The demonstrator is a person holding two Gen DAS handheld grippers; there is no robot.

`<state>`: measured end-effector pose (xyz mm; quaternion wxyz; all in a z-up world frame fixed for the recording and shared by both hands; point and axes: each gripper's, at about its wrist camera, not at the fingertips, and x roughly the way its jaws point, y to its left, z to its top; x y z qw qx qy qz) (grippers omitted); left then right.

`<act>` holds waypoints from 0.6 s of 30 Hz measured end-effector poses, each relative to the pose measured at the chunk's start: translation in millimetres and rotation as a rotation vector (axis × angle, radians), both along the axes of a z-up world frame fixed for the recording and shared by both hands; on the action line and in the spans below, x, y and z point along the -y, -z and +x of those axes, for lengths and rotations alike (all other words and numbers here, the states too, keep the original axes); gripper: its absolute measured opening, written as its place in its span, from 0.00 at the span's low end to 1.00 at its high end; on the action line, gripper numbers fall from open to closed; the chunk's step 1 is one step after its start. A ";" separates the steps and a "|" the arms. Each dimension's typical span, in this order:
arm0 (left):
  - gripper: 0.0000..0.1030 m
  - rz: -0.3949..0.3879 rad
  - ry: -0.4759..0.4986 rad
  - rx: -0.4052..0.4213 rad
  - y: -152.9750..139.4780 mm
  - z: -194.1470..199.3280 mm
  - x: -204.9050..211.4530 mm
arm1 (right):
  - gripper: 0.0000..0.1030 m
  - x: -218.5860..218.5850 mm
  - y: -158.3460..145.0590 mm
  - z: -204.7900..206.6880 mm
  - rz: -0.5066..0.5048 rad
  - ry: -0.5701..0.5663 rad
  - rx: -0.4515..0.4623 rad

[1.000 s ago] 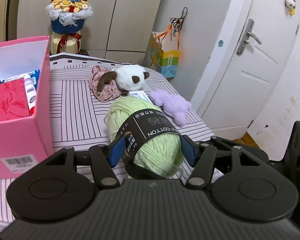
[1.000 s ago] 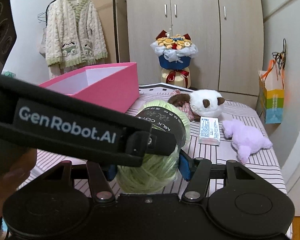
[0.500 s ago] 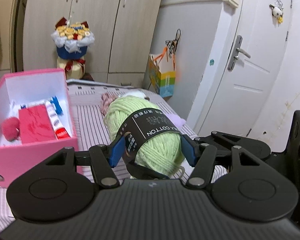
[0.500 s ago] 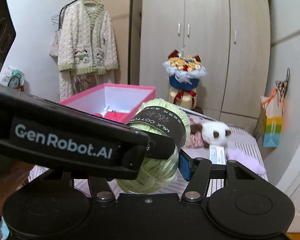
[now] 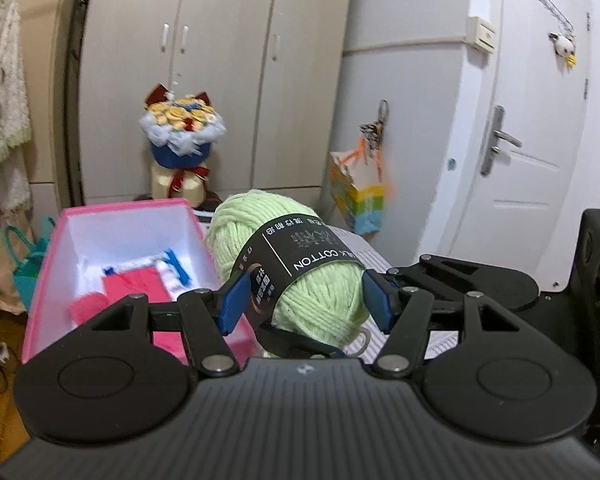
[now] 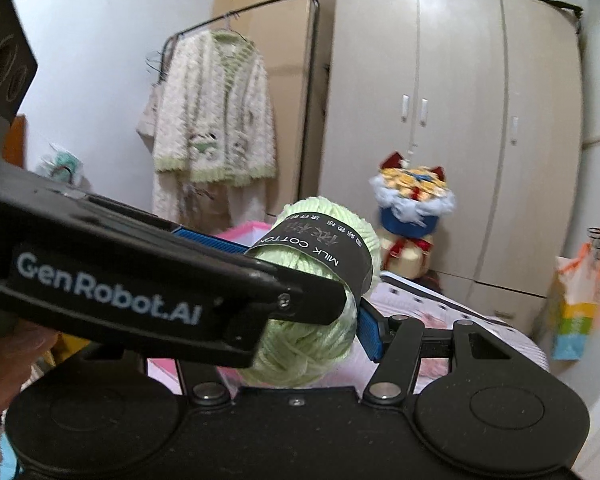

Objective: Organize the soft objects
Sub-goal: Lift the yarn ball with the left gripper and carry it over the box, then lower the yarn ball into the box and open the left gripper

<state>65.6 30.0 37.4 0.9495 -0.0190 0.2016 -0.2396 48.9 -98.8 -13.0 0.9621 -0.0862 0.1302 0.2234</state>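
The pale green ball of yarn with a black paper band (image 5: 300,268) was held in the air between both tools. The left hand-held gripper (image 5: 304,300) clamped it with its blue pads (image 5: 232,304) pressed on either side, and the right hand-held gripper (image 6: 312,328) gripped the same ball from its own angle. The yarn hung above the striped tabletop (image 5: 440,344), just beside the open pink cardboard box (image 5: 52,264) holding red and blue items.

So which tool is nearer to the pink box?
Left. The left tool holds the yarn just beside the pink box; the right tool grips the same yarn from the far side.
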 end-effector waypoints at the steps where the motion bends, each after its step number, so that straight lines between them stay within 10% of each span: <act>1: 0.59 -0.003 -0.005 -0.001 -1.6 4.7 -5.5 | 0.63 -2.2 -1.2 4.9 0.004 -0.013 0.001; 18: 0.59 -0.075 -0.098 -0.144 -3.8 136.2 -86.0 | 0.63 -65.3 -13.1 145.4 -0.059 -0.239 -0.101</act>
